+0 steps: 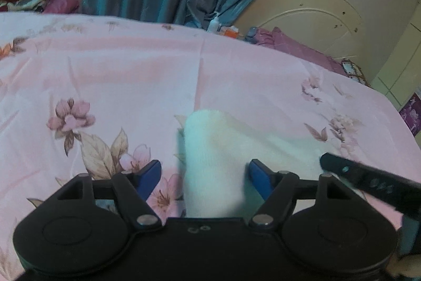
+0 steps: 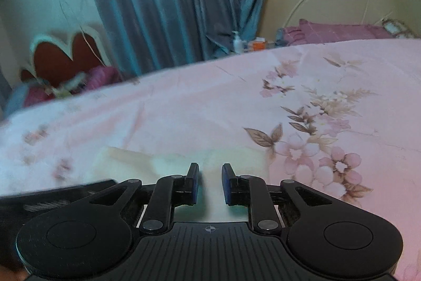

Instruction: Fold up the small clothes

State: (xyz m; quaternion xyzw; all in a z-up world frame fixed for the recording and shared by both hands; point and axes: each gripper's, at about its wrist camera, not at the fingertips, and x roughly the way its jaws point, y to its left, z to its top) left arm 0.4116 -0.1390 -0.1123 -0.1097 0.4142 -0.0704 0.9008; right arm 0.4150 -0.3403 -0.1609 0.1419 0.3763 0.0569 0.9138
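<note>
– While the white cloth [image 1: 210, 162] lies on the pink bed [image 1: 131, 70], are both grippers empty?
– Yes. Left gripper [image 1: 205, 175] wide, right gripper [image 2: 209, 182] spread a little. A shallow pinch might slip.

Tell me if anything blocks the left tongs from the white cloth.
Nothing visible does. The white cloth already lies between the open left tongs on the floral sheet. The right tongs reach in from the right, touching the cloth's edge, not the gap.
</note>
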